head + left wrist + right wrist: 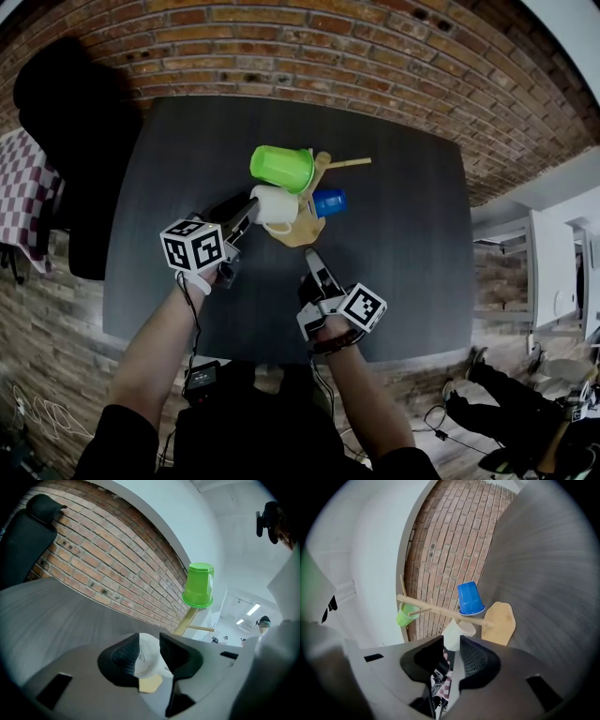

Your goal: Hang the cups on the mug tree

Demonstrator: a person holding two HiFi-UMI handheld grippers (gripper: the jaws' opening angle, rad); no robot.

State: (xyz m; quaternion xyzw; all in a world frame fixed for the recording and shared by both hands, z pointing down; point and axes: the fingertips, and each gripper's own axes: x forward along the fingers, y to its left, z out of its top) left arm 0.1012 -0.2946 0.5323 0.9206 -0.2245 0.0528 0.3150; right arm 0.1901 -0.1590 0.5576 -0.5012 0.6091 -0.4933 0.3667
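Observation:
The wooden mug tree [302, 232] stands mid-table on its flat base. A green cup [281, 167] hangs upside down near its top, and a blue cup [329, 202] hangs on a right-hand peg. A white cup [274, 204] sits against the tree's left side, with my left gripper [248, 214] shut on it. In the left gripper view the white cup [147, 656] fills the gap between the pads and the green cup [199, 585] shows above. My right gripper [315, 259] hovers just in front of the base, slightly open and empty. The right gripper view shows the blue cup [469, 599] and white cup [458, 632].
A black chair [61, 103] stands at the table's far left corner beside a checkered cloth [23, 192]. A brick wall [309, 47] runs behind the table [422, 244]. White furniture [553, 272] and a person's legs [511, 408] are at the right.

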